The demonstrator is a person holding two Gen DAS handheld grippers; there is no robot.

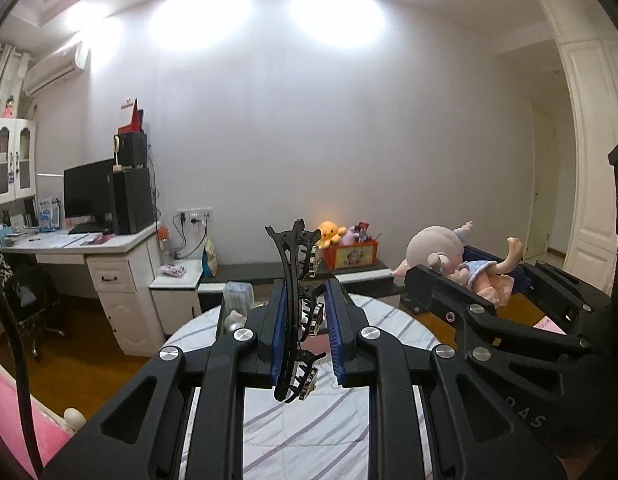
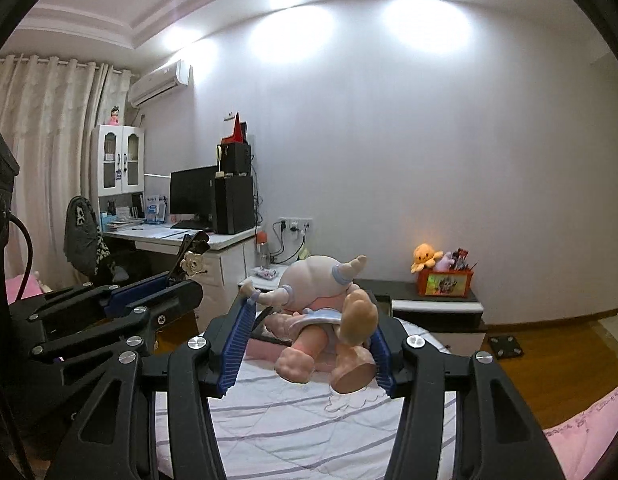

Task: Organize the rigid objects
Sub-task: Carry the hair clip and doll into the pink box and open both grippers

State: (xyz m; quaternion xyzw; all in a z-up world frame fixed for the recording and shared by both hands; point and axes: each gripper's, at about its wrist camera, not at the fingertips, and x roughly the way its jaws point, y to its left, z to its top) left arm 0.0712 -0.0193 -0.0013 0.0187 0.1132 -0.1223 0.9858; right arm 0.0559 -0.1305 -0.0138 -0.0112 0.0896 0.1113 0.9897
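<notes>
The left gripper (image 1: 307,336) is clamped on a black hair clip (image 1: 297,312), which stands upright between the pads, above the striped table (image 1: 309,432). The right gripper (image 2: 309,344) is closed on a doll (image 2: 325,320), held by the legs, head away from the camera. Both are lifted in the air — so the step is carrying. Keep the clip vertical (it is thin and can twist), move slowly, and lower each thing before opening.
</notes>
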